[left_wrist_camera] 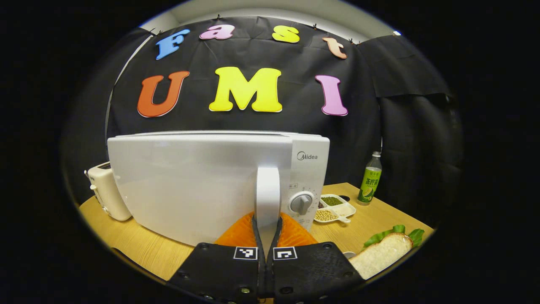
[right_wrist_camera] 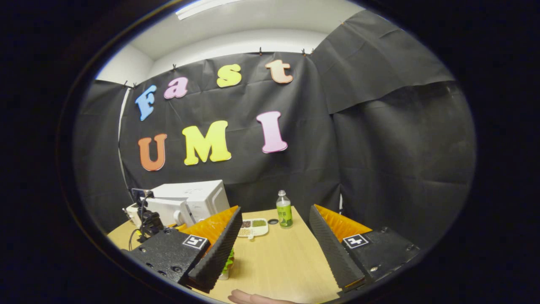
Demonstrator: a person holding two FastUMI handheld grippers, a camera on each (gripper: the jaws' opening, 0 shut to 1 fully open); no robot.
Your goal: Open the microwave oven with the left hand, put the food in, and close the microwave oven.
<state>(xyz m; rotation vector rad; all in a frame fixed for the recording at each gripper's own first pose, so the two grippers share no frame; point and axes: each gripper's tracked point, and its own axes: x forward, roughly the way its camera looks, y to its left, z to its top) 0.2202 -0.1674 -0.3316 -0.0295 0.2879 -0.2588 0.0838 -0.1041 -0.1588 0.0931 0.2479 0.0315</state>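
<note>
The left gripper [left_wrist_camera: 267,236] sits nearest in the left gripper view, its two fingers pressed against either side of the microwave's vertical white handle [left_wrist_camera: 268,194]; the right gripper [right_wrist_camera: 274,249] hangs over the wooden table [right_wrist_camera: 274,261] with its fingers spread wide and nothing between them; a hand [right_wrist_camera: 253,299] rests at the near edge of that view. Just right of the left gripper lies the food, a sandwich [left_wrist_camera: 382,253] with lettuce, on the table's near right; beyond it stand a divided dish of beans [left_wrist_camera: 335,207] and a green bottle [left_wrist_camera: 370,179]. The microwave [left_wrist_camera: 219,181] fills the middle ground, its door seemingly swung a little out, with a toaster [left_wrist_camera: 107,192] to its far left. The opening step appears to be in hand; next, the left gripper likely needs to draw the handle outward in an arc until the cavity is clear for the sandwich.
</note>
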